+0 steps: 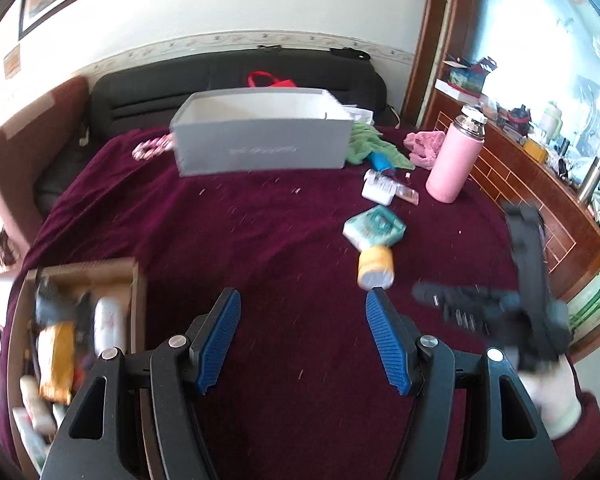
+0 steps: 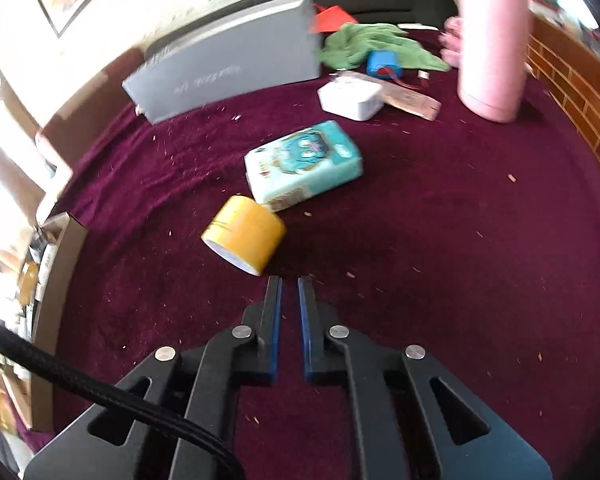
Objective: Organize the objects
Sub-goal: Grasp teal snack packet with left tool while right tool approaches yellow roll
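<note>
The brown box (image 1: 136, 280) at the left edge is blurry and cut off. The left gripper (image 1: 303, 304) spreads its fingers over bare red cloth (image 1: 240, 232). The yellow tape roll (image 2: 244, 234) lies beside the tissue pack (image 2: 304, 160) (touching it). The right gripper (image 2: 289, 280) holds nothing, fingers nearly together.

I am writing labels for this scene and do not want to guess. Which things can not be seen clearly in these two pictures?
- Inside of the grey box: left wrist view, its front wall hides the bottom.
- Print on the grey box: both views, blurred.
- Contents of the cardboard box: left wrist view, motion blur and the left gripper.
- Right gripper: left wrist view, blurred.
- Top of the pink flask: right wrist view, cut off by the edge.
</note>
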Tool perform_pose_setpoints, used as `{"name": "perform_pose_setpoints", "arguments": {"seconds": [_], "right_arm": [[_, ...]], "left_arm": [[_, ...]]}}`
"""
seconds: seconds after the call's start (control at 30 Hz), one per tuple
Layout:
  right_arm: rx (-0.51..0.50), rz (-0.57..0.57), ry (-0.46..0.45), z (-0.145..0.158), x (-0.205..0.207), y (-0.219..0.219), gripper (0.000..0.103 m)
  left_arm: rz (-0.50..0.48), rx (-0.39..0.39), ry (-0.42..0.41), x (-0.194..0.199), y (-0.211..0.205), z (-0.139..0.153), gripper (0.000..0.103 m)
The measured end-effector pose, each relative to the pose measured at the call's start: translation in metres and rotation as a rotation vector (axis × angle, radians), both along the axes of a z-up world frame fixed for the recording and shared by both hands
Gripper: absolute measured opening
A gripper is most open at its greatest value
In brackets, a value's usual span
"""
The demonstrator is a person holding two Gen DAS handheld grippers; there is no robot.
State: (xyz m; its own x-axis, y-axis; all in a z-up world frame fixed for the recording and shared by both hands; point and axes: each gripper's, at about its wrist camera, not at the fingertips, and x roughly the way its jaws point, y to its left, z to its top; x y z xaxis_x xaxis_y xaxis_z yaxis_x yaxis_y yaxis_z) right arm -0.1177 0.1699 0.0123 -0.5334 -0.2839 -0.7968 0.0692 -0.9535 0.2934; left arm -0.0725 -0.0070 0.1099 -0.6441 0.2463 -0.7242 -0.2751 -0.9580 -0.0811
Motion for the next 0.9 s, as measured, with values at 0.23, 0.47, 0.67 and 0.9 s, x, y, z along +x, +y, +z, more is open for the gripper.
{"name": "perform_pose_setpoints", "arguments": {"seconds": [0.23,0.47,0.67,0.9], "right_arm": [[-0.185,-0.109,0.016,-0.011,0.016,0.045,0.049],[-0.338,-0.147,-0.003,-0.016,0.011,0.072,0.049],[-0.352,-0.151,-0.006,-0.016,0.008,0.073,0.049],[-0.374,-0.163,0.009,-0.019,0.005,0.076,0.049]], "left_arm": [[-0.101,-0.016,-0.114,-0.087,0.06,-0.016,0.059],[-0.241,-0.075,-0.156,-0.143,0.123,-0.057,0.059],[-0.258,-0.18,-0.197,-0.177,0.152,-0.097,0.059],[-0.3,-0.079,-0.231,-0.163,0.152,-0.098,0.02]]}}
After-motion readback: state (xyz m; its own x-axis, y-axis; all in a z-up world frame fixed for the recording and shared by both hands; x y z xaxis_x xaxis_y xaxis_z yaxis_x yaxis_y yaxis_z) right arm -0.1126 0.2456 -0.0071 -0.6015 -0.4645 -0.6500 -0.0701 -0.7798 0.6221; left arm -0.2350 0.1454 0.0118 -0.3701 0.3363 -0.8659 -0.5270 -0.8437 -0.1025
